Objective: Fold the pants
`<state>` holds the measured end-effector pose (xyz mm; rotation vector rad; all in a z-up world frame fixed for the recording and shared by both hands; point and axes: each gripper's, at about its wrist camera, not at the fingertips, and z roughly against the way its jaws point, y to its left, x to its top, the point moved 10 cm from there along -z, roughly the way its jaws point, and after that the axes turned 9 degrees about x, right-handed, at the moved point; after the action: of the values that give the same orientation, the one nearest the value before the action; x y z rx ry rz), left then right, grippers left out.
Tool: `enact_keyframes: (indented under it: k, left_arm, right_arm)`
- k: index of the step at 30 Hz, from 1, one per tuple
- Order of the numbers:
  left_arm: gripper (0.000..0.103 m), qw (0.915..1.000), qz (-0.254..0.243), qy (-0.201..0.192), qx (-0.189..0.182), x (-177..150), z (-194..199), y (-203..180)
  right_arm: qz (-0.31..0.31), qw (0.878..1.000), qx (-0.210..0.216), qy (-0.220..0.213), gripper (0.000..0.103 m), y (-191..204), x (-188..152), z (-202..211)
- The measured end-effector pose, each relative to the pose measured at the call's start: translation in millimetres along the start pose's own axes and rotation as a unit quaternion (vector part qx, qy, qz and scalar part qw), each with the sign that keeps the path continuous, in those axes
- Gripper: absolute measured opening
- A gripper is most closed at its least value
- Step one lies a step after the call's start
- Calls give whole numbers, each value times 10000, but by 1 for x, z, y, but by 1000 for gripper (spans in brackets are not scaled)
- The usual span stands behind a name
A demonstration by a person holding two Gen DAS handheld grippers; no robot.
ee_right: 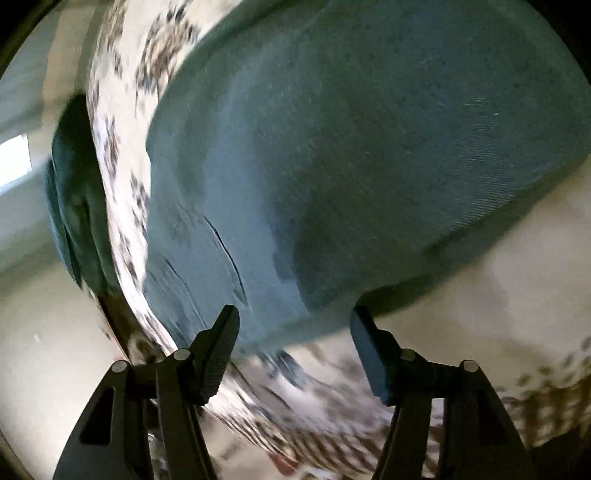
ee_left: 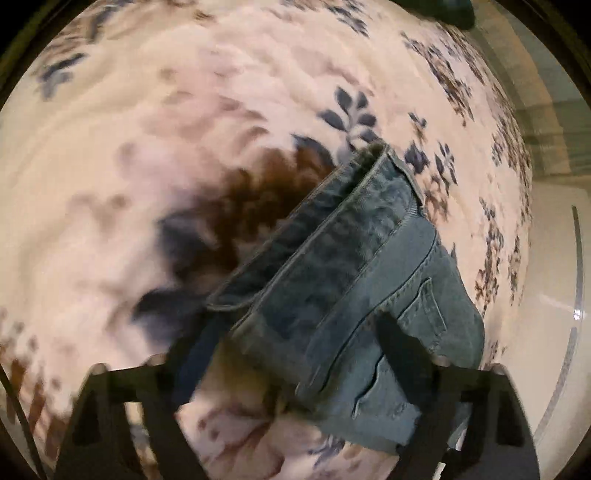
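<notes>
Blue denim pants [ee_left: 351, 258] lie folded in several layers on a cream floral bedspread [ee_left: 147, 110], with a back pocket facing up. My left gripper [ee_left: 288, 332] points steeply down over them. Its fingers stand well apart and straddle the near end of the stack: the right finger [ee_left: 395, 339] lies over the denim, the left finger [ee_left: 188, 354] at its edge. In the right wrist view a smooth panel of the pants [ee_right: 351, 147] fills the picture. My right gripper [ee_right: 294, 312] is open at its lower edge, with no cloth between the pads.
The bed's edge runs down the right of the left wrist view, with pale floor [ee_left: 554, 266] beyond. A dark teal cloth [ee_right: 74, 192] hangs at the bedspread's [ee_right: 122, 155] far side. A dark object [ee_left: 450, 11] sits at the top. Both views are motion-blurred.
</notes>
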<state>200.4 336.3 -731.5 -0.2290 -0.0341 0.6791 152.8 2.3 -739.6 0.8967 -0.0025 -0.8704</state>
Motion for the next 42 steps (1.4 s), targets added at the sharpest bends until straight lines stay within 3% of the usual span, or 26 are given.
enact_keyframes:
  k: [1, 2, 3, 7, 8, 13, 17, 19, 20, 22, 24, 25, 29, 32, 36, 38, 42]
  left_arm:
    - [63, 9999, -31, -34, 96, 2, -2, 0]
    - [51, 9998, -86, -84, 152, 5, -2, 0]
    - [39, 9989, -199, -213, 366, 7, 2, 3]
    - [26, 9954, -554, -593, 516, 7, 19, 3]
    - [15, 9939, -630, -710, 563, 7, 26, 5]
    - [16, 9939, -472, -743, 666, 29, 30, 30]
    - [17, 9937, -634, -622, 680, 31, 24, 21]
    - [21, 9887, -982, -649, 930, 27, 32, 13]
    - [29, 9861, -1103, -674, 1043, 25, 37, 10]
    - [39, 9791, -1371, -749, 1302, 14, 51, 3]
    - [52, 9692, -1686, -953, 1519, -4, 69, -12]
    - [55, 9647, -1849, -1025, 1571, -13, 73, -22]
    - [98, 9357, -2732, -1331, 1794, -62, 79, -77]
    - [100, 9198, -3224, -1242, 1860, -99, 55, -121]
    - [100, 9102, -3558, -1166, 1770, -125, 23, -183]
    - [100, 9012, -3776, -1231, 1737, -139, 11, -219]
    - [100, 8855, -4182, -1170, 1652, -171, -11, -280]
  right_arm:
    - [-68, 9999, 61, -112, 46, -2, 12, 10]
    - [-92, 9996, 12, -262, 24, -4, 15, 12]
    - [-127, 9991, -28, -409, 12, -6, 17, 15]
    - [-252, 9969, 18, -750, 4, -8, 13, 23]
    - [-168, 9968, -30, -785, 4, -5, 8, 23]
    - [203, 9978, -376, -501, 3, 10, -22, -1]
    - [-100, 9976, -677, -73, 4, -23, -30, -21]
    - [-528, 9979, -354, 96, 6, -31, -23, -24]
    - [-638, 9975, -161, 268, 8, -29, -20, -22]
    - [-537, 9978, 0, 386, 22, -24, -18, -12]
    - [-290, 9990, -94, 316, 76, -23, -18, 13]
    - [-177, 9996, -54, 234, 81, -22, -18, 26]
    - [123, 9991, -314, -273, 83, -35, -11, 87]
    - [210, 9916, -641, -1104, 97, -58, 18, 146]
    - [-153, 9770, -870, -1942, 97, -102, 78, 223]
    - [-650, 9670, -840, -2314, 97, -133, 105, 260]
    - [-1249, 9473, -360, -2928, 97, -185, 159, 325]
